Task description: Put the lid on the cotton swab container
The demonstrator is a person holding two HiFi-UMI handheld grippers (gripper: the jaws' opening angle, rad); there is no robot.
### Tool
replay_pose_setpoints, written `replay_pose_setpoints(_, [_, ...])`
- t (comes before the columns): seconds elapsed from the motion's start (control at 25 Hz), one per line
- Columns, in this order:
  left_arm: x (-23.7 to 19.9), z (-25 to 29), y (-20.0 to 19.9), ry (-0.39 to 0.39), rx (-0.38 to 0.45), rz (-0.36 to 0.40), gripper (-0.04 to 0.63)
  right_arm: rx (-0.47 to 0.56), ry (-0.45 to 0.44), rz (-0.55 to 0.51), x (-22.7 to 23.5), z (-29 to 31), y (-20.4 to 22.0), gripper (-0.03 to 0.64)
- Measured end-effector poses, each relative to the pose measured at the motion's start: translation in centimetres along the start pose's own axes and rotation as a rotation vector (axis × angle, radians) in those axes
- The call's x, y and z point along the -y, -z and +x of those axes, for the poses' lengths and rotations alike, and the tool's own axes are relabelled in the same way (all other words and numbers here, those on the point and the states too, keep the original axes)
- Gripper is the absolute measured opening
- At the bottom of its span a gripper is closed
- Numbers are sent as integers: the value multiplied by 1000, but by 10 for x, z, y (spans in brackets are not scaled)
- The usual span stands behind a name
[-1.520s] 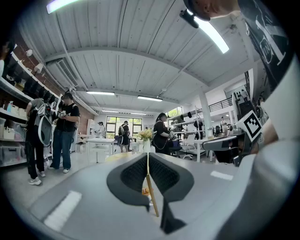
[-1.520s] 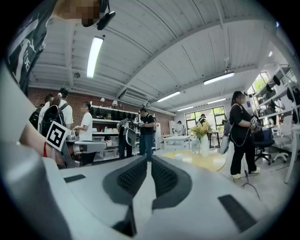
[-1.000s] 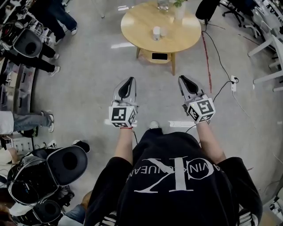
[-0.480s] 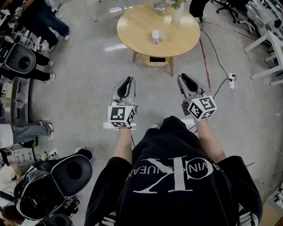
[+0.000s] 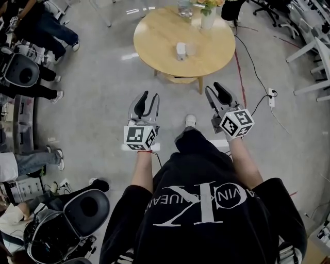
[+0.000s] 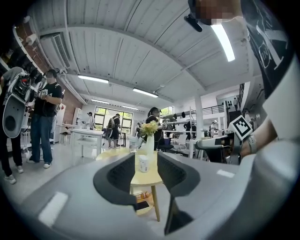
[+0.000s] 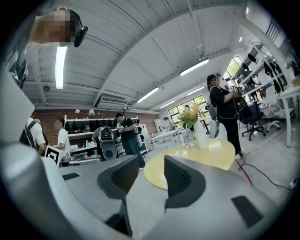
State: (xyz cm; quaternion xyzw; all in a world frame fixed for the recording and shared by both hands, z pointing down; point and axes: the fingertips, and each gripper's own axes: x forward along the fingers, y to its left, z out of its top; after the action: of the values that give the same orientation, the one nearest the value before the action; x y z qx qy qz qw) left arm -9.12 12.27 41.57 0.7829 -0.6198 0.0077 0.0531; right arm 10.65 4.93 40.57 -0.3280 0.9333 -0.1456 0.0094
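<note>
The small white cotton swab container (image 5: 181,50) (image 6: 143,163) stands near the middle of the round wooden table (image 5: 154,36), with a clear, lid-like piece (image 5: 191,49) just to its right. Both grippers hang in the air short of the table, well apart from these things. My left gripper (image 5: 146,101) (image 6: 146,176) points at the table's near edge; its jaws are opening with nothing between them. My right gripper (image 5: 219,94) (image 7: 151,176) is level with it on the right, its jaws also opening and empty.
A white vase with flowers (image 5: 208,18) (image 7: 200,133) and a glass (image 5: 184,6) stand at the table's far side. A phone (image 6: 142,205) lies on the shelf under the table. Cables (image 5: 252,67) trail on the floor at the right. People and gear (image 5: 23,67) stand at the left.
The table has come nearer as the person walks toward it. Both grippers' jaws, shut before, now stand apart.
</note>
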Motion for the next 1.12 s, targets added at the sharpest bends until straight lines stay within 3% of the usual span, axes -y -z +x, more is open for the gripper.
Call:
replay_pose_setpoints(0.28, [-32, 56, 2, -6, -26, -14, 143, -38, -26, 7, 34, 53, -3, 141])
replay_pose_setpoints(1.12, [-49, 178, 36, 59, -145, -60, 167, -192, -51, 77, 124, 141, 25, 143])
